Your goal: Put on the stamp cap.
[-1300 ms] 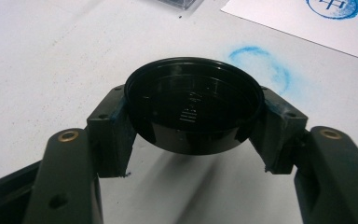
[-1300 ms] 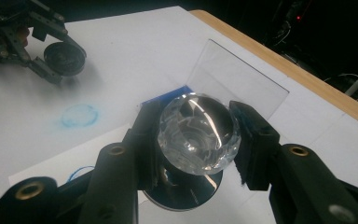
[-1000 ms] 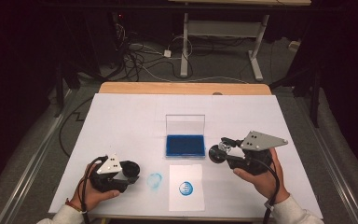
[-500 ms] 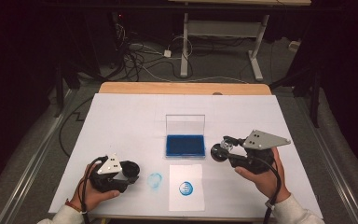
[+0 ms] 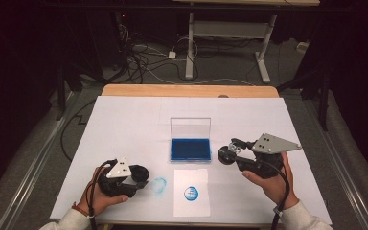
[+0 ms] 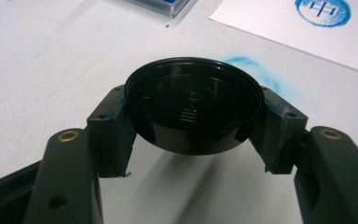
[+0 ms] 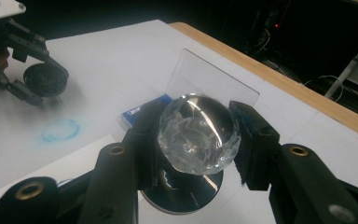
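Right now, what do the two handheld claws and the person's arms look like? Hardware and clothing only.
Both claws, left claw and right claw, are black, with two blocky jaws showing brass-coloured rivets and blue-smudged pads. Each carries a grey three-cornered plate dotted with small marks and trails a black cable. The left hand has a reddish band at the wrist; the right hand a dark one. Both sleeves are light-coloured.

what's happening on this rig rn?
A person is doing a stamping job with two handheld grippers. The left gripper is shut on a black round cap, held near a blue ink smudge. The right gripper is shut on a clear-topped stamp, held beside the open blue ink pad. A paper sheet already bears one blue print.
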Demonstrator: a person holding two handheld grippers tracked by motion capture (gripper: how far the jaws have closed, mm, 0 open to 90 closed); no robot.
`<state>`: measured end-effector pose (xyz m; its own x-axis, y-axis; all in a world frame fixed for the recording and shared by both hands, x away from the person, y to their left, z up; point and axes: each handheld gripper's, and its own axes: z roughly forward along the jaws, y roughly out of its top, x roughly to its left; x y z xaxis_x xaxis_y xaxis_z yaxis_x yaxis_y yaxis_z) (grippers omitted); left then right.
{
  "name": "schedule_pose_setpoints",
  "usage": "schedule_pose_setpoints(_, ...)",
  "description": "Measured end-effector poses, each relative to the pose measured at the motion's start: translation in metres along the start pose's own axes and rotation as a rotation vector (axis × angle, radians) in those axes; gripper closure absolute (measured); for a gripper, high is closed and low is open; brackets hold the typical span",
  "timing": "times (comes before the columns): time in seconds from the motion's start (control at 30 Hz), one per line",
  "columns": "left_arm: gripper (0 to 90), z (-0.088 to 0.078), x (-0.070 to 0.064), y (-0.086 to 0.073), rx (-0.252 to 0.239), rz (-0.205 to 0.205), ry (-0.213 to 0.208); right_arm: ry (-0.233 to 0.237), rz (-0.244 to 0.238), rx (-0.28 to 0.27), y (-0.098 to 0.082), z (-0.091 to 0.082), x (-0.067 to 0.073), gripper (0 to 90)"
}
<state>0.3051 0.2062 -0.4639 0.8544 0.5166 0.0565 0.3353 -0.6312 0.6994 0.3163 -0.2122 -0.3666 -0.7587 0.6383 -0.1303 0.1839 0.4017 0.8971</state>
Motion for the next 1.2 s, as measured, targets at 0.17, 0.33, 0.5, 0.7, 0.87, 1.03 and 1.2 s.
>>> schedule_pose_setpoints(0.17, 36.9, 0.003, -0.004, 0.009, -0.013, 0.018, -0.014, 0.015, -0.005, 0.002, 0.002, 0.004, 0.003, 57.2)
schedule_pose_setpoints(0.33, 36.9, 0.006, -0.005, 0.017, -0.030, 0.022, -0.020, 0.035, -0.022, 0.003, 0.005, 0.010, 0.007, 57.2)
schedule_pose_setpoints(0.5, 36.9, 0.011, -0.010, 0.027, -0.035, 0.048, -0.030, 0.046, -0.022, -0.002, 0.010, 0.017, 0.012, 57.2)
schedule_pose_setpoints(0.7, 36.9, 0.016, -0.013, 0.039, -0.049, 0.070, -0.046, 0.072, -0.013, -0.014, 0.017, 0.026, 0.018, 57.2)
schedule_pose_setpoints(0.87, 36.9, 0.019, -0.019, 0.049, -0.070, 0.088, -0.060, 0.090, -0.019, -0.034, 0.024, 0.030, 0.024, 57.2)
schedule_pose_setpoints(1.03, 36.9, 0.024, -0.025, 0.059, -0.092, 0.093, -0.079, 0.114, -0.023, -0.051, 0.031, 0.036, 0.031, 57.2)
schedule_pose_setpoints(1.2, 36.9, 0.028, -0.029, 0.066, -0.114, 0.086, -0.102, 0.139, -0.029, -0.055, 0.035, 0.041, 0.038, 57.2)
